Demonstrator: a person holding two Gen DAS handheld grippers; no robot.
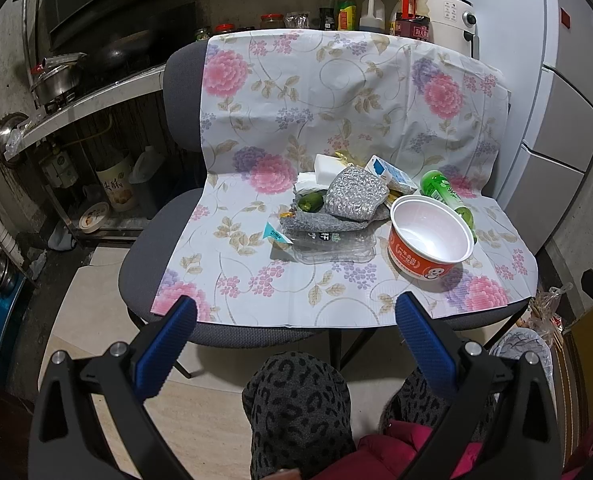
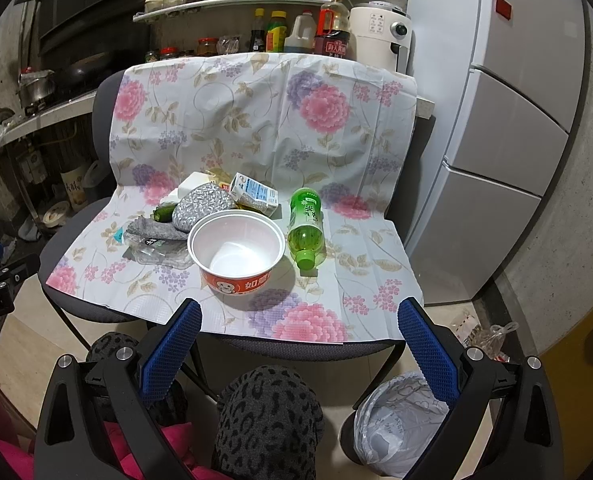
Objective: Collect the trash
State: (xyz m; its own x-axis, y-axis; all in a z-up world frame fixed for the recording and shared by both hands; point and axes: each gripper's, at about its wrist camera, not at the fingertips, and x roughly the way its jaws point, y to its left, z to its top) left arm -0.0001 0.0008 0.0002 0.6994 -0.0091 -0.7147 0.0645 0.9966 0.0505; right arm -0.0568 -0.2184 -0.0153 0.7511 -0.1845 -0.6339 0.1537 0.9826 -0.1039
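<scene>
Trash lies on a chair covered with a floral sheet (image 1: pixel 336 112) (image 2: pixel 256 120): an orange-and-white paper bowl (image 1: pixel 430 240) (image 2: pixel 236 250), a green bottle on its side (image 1: pixel 446 196) (image 2: pixel 306 222), a small blue-and-white carton (image 1: pixel 388 174) (image 2: pixel 254 194), a silver crinkled bag (image 1: pixel 354 196) (image 2: pixel 202 206), a clear plastic tray (image 1: pixel 332 246) (image 2: pixel 156 252) and a blue-tipped wrapper (image 1: pixel 275 236). My left gripper (image 1: pixel 296 314) is open and empty, short of the chair's front edge. My right gripper (image 2: pixel 300 316) is open and empty, just before the front edge. A bin lined with a white bag (image 2: pixel 396 424) stands on the floor below right.
A kitchen counter with bottles (image 2: pixel 296 32) and a white appliance (image 2: pixel 380 36) is behind the chair. A stove with pots (image 1: pixel 60 76) is at left, a fridge (image 2: pixel 508 120) at right. The person's knees in leopard-print trousers (image 2: pixel 268 412) are under the grippers.
</scene>
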